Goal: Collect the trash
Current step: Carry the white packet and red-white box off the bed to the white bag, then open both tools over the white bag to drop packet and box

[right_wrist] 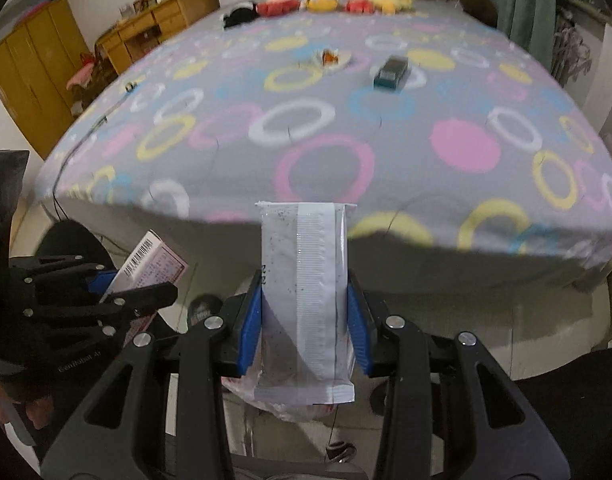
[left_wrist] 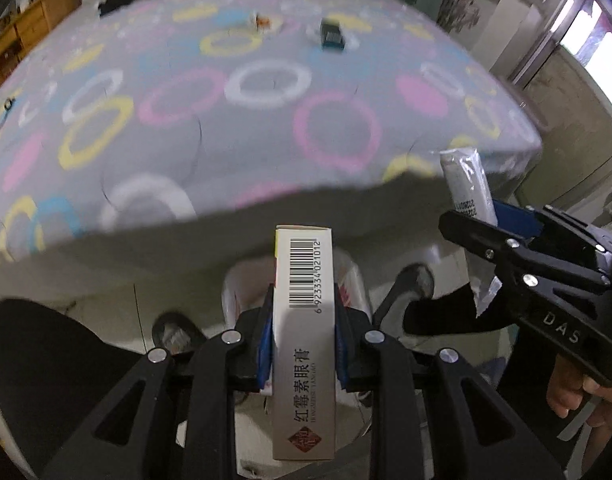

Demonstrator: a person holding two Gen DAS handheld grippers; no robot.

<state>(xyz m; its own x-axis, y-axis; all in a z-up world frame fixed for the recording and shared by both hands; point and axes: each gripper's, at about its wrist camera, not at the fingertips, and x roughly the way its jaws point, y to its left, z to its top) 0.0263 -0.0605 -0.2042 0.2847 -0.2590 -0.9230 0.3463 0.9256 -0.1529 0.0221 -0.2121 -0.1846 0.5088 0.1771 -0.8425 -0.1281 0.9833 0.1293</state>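
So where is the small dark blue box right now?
The small dark blue box lies on the bed, far side, right of centre in the right wrist view, just right of the crumpled wrapper.

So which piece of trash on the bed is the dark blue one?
The small dark blue box, on the right of the two left lying on the bed. The other one, the crumpled wrapper to its left, is white with orange in it.
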